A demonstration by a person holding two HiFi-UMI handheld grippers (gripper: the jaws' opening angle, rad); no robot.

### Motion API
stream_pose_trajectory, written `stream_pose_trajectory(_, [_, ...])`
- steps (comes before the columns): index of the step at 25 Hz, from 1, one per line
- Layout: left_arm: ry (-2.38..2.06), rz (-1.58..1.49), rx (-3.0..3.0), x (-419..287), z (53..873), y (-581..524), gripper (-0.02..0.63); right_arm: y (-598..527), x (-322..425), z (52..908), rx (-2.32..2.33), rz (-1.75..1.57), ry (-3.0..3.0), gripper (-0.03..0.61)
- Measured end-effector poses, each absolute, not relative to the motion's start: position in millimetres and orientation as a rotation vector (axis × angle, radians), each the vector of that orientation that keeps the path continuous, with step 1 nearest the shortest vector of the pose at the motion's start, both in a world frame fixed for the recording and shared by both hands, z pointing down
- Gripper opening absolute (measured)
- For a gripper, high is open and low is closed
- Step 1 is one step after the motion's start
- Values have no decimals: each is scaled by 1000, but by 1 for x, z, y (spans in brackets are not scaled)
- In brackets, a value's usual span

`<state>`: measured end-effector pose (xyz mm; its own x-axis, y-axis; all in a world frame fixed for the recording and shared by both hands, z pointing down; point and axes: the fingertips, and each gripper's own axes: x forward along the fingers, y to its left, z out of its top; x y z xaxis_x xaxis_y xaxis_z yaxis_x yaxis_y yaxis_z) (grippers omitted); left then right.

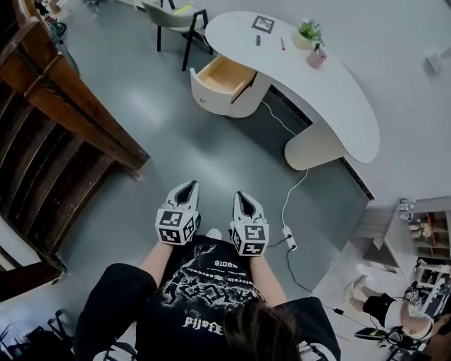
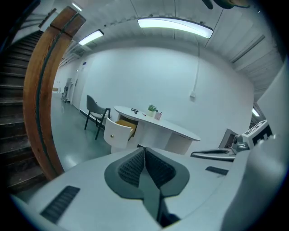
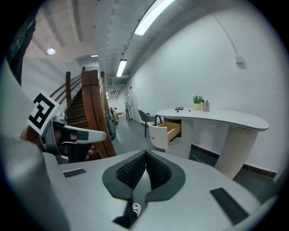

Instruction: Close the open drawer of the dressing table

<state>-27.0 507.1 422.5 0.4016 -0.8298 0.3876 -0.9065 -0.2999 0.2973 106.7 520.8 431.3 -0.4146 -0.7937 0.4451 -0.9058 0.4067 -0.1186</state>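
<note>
Two grippers are held side by side, just in front of the person's black T-shirt. Both are well apart from the dressing table and point toward it. The left gripper has its jaws pressed together, with nothing between the ribbed pads. The right gripper is the same: its jaws meet at the tips and hold nothing.

Between the grippers and the dressing table is bare grey floor. A white cable runs over it from under the dressing table to a power strip on the right gripper's side.

The drawer is in the rounded base under one end of the worktop. It stands pulled out, so that the light wooden inside shows behind its curved white front. In the left gripper view this front carries a small knob.

On the worktop, near the wall side, stand a small potted plant and a pink cup. A square marker card lies closer to the drawer end. A dark chair stands just beyond the drawer end of the dressing table. A wooden staircase is well apart from the dressing table, on the left gripper's side.
</note>
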Motion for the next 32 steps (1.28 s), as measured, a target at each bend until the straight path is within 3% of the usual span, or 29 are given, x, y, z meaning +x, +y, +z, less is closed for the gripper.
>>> stream_pose_trajectory(19, [-1356,298,2320,-83,424,346,28,387,46,434,1641,564,-2247,26])
stream_pose_trajectory(32, [-1309,355,2359,-114,427,318,28,363,24,436,1700,609,-2202,26])
